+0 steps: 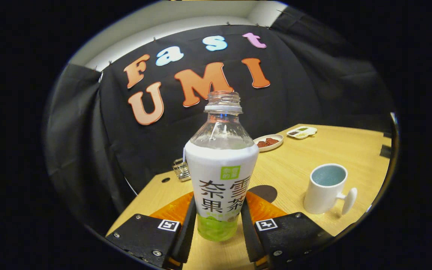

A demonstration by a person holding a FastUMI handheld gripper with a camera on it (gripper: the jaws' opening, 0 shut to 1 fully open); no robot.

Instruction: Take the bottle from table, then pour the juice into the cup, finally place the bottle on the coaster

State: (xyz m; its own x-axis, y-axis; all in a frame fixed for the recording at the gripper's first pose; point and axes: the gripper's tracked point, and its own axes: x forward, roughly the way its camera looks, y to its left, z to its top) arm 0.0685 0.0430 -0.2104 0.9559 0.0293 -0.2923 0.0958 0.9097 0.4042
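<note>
An uncapped clear bottle point(219, 176) with a white label and a green base stands upright between my fingers. My gripper point(218, 212) is shut on the bottle, both fingers pressing its lower label from the sides. Whether its base touches the wooden table point(313, 150) I cannot tell. A white cup point(324, 189) with a bluish inside and a handle stands to the right of my fingers, apart from the bottle. A dark round coaster point(265, 192) lies flat just behind the bottle on its right, partly hidden by it.
Far back on the table are a small plate point(269, 142) of reddish food and a divided white dish point(301, 132). A metallic object point(181, 169) sits behind the bottle on the left, near the table's left edge and the black cloth wall.
</note>
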